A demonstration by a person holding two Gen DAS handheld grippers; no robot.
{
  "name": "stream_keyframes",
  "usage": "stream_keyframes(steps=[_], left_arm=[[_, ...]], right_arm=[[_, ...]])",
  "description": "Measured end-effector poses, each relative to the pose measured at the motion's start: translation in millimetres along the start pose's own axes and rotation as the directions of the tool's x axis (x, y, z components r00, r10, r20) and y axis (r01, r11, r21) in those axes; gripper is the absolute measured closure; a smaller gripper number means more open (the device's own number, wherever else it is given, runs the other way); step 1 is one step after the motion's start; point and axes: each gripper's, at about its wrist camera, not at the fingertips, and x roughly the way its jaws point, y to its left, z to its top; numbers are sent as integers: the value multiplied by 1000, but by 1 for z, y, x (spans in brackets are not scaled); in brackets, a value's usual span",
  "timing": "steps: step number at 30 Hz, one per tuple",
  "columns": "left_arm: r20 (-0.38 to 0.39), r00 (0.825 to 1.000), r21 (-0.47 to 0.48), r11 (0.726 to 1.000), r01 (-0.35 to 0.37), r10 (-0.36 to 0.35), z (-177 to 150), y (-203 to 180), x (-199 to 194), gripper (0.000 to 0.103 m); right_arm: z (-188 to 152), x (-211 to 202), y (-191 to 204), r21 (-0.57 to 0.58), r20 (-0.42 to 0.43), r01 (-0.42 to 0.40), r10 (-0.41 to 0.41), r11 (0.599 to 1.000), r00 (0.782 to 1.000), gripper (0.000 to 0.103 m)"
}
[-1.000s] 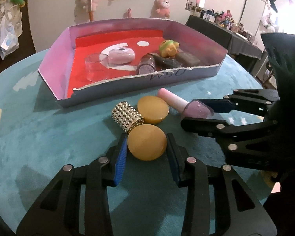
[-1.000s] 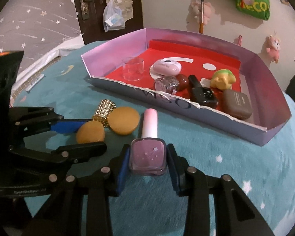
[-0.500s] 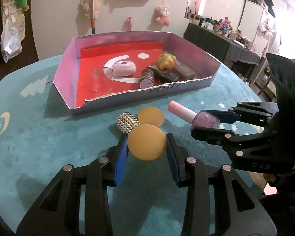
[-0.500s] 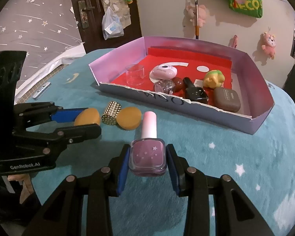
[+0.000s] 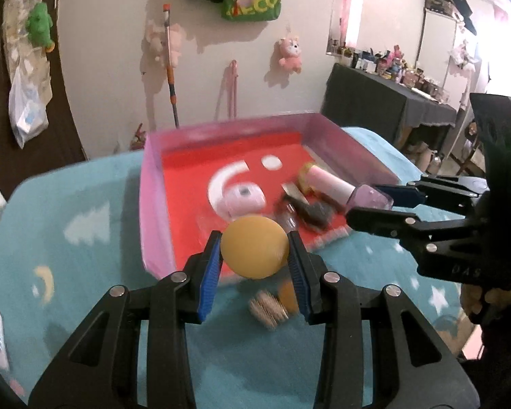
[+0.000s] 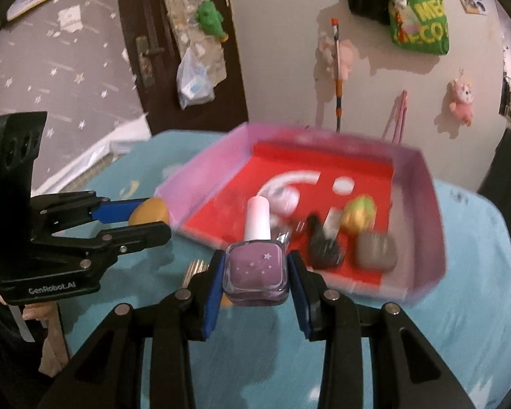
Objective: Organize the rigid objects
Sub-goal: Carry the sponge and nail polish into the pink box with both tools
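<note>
Two tools are up off the desk point(image 5: 85, 204), each clamped on its own catch. The left tool point(image 5: 254, 255) has its blue pads squeezed on a mustard-yellow disc point(image 5: 253, 247), held flat-face to the camera in front of the near wall of the pink-sided tray point(image 5: 151, 204). The right tool point(image 6: 255, 274) is shut on a lilac nail polish bottle point(image 6: 255, 272) with tiny stars on its face; its pale pink cap point(image 6: 258, 218) points toward the tray, and from the left wrist view the bottle hangs over the tray's near right corner. Inside the tray, on its red floor, sit a pale pink oval case point(image 5: 243, 197) near the middle, a yellow-green toy point(image 6: 359, 216) toward the right wall, a grey-brown pouch-like case point(image 6: 374, 250) in the near right corner, and a black bottle point(image 6: 323, 245) beside it; all of these are smeared by motion blur. On the teal cloth just in front of the tray, below the left tool's pads, lie a studded gold cylinder point(image 5: 267, 308) and a second yellow disc point(image 5: 288, 294), touching or nearly so; blur keeps me from telling which. A hand point(image 5: 477, 300) grips the right tool's handle.
</note>
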Motion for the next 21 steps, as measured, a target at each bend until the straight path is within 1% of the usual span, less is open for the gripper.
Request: stream_keyframes(steps=[3,5,7,8,10,12,16,18,21], left_arm=[[-54,999,1,1000,7,-7,34,17,27,67],[-104,995,5,1000,-4,5,48,25,47,67],[-167,986,24,1000,-15,19,60,35,74,67],[-182,983,27,999,-19,23,63,37,82,67],[-238,970,39,999,-32,41,67,42,105,67],[-295,954,52,998,-45,58,68,43,124,67],[-361,924,103,990,-98,129,68,45,146,67],[-376,915,116,987,-108,145,68,47,152,67],[-392,908,120,987,-106,145,70,48,158,67]], right_arm=[[32,17,-14,10,-17,35,-35,999,999,64],[49,35,-23,8,-45,63,-63,998,997,64],[62,56,-30,4,-97,84,-83,996,992,64],[67,68,-33,3,-120,95,-94,995,988,64],[75,92,-41,3,-178,104,-102,995,979,64],[80,110,-46,4,-225,113,-110,994,968,64],[84,140,-55,2,-307,128,-121,992,944,64],[83,149,-57,-4,-333,136,-129,991,934,64],[85,160,-60,-18,-353,153,-150,988,924,64]])
